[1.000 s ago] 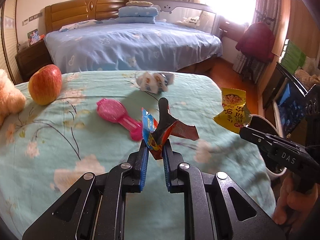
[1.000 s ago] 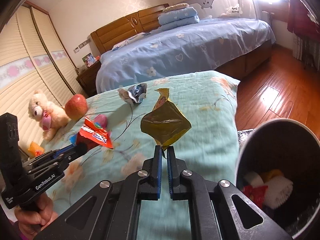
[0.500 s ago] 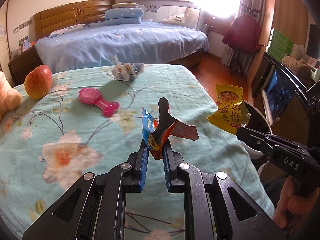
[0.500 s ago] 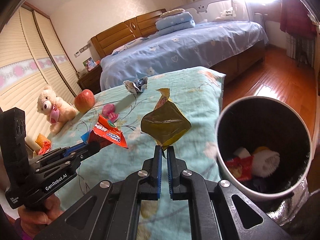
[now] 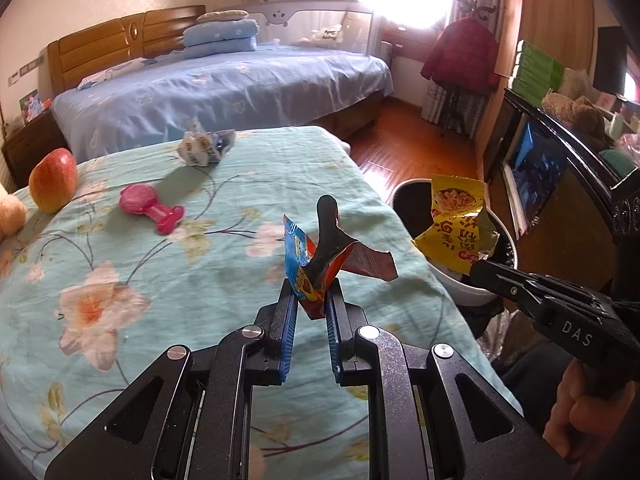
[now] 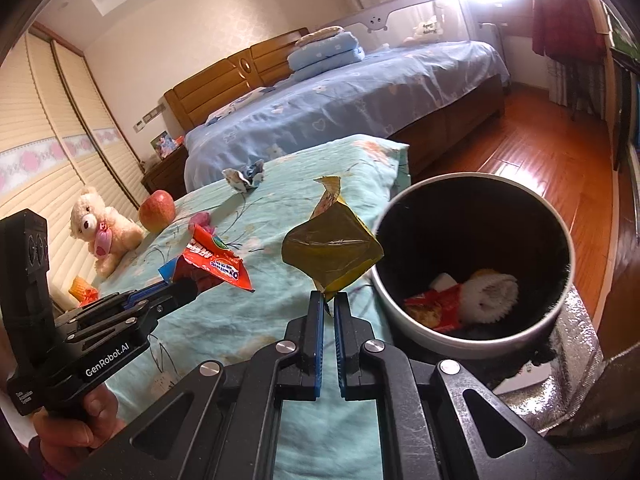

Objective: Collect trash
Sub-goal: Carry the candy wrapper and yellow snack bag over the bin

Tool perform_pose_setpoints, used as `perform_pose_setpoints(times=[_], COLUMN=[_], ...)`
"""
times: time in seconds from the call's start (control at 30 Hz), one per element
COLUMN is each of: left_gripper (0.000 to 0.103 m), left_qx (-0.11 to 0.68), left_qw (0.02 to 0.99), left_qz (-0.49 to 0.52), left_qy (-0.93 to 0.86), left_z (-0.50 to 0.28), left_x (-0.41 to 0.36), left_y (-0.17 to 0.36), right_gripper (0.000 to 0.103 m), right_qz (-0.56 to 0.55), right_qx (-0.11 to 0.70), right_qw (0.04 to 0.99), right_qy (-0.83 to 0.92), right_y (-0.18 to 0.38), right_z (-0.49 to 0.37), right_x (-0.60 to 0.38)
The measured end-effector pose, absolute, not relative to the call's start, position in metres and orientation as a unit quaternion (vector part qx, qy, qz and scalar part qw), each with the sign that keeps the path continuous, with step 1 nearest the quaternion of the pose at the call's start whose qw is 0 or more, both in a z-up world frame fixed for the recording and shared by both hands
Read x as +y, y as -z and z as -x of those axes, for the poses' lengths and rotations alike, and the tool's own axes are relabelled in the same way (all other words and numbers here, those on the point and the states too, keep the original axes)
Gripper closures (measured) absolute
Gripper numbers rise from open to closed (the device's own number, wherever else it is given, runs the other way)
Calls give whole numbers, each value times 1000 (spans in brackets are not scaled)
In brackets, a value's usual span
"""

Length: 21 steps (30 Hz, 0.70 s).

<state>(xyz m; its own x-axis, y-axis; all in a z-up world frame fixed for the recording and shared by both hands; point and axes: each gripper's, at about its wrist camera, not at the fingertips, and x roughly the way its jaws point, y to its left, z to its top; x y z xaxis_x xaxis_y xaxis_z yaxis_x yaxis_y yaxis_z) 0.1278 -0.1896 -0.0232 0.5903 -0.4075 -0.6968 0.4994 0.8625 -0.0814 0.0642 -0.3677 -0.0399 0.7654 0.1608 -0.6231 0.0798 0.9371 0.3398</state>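
Observation:
My left gripper (image 5: 311,304) is shut on a red and blue snack wrapper (image 5: 320,264), held above the teal flowered bedspread (image 5: 168,280); it also shows in the right wrist view (image 6: 212,260). My right gripper (image 6: 328,304) is shut on a yellow snack packet (image 6: 332,248), held beside the rim of the round bin (image 6: 472,256). The packet (image 5: 456,224) hangs over the bin (image 5: 416,200) in the left wrist view. The bin holds a red wrapper and white scraps. A crumpled white and blue wrapper (image 5: 204,146) lies at the far side of the bedspread.
A red apple (image 5: 52,180), a pink toy (image 5: 150,208) and a teddy bear (image 6: 104,228) lie on the bedspread. An orange wrapper (image 6: 82,290) lies at the left edge. A blue bed (image 5: 224,88) stands behind. Wooden floor and a dark cabinet are on the right.
Both grippers have moved right toward the bin with their wrappers still held. The bin now fills more of the right wrist view and the yellow packet hangs at its rim.

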Motion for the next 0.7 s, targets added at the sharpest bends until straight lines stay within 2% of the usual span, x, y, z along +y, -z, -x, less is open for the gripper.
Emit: perform_pose_setpoints(times=[0.7], left_gripper=[90], left_qx=[368], left_qw=[881], left_qz=[-91], left_qy=[284], left_z=[-127], left_x=[-237], left_y=[20], right_gripper=[98], right_qz=[-188], right_qx=[335], right_qw=[923], right_qy=[27], right_y=[40], right_z=[-53], right_x=[-413])
